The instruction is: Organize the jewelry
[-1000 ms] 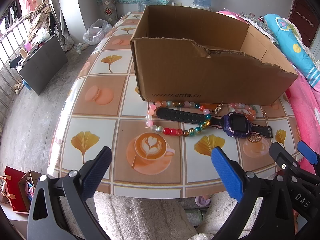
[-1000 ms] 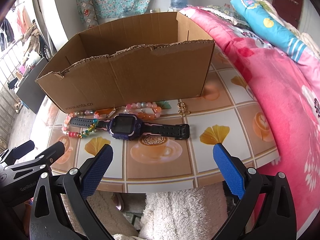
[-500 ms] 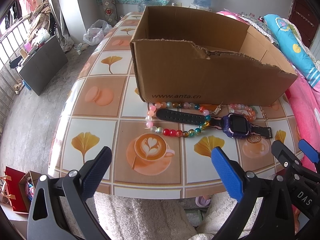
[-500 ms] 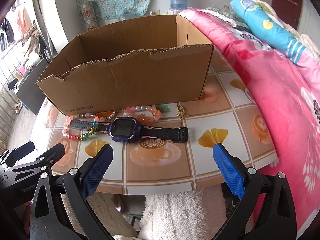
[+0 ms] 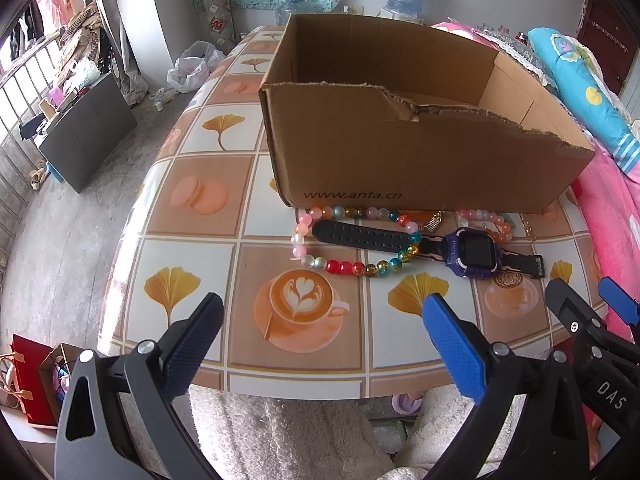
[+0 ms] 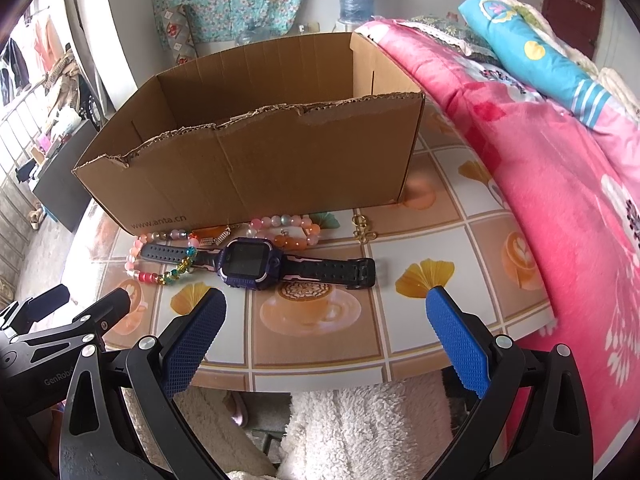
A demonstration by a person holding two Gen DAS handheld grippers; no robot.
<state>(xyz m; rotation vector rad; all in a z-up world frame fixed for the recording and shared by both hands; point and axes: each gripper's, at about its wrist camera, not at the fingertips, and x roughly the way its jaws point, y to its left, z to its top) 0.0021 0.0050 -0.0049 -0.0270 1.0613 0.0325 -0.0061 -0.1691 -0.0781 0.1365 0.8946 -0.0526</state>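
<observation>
left gripper (image 5: 320, 320) wide, empty | right gripper (image 6: 326, 316) wide, empty | watch (image 6: 248, 263) at 12 o'clock, lying through bead bracelet (image 5: 352, 240) | cardboard box (image 6: 256, 160) beyond on table (image 5: 192, 248)

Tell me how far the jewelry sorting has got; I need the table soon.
Nothing looks done: every visible piece lies on the table, outside the brown cardboard box. Nothing is in hand: the left gripper and right gripper are open and empty. Left to do: the purple smartwatch, the multicoloured bead bracelet, the pink-orange bead bracelet and the small gold chain.
</observation>
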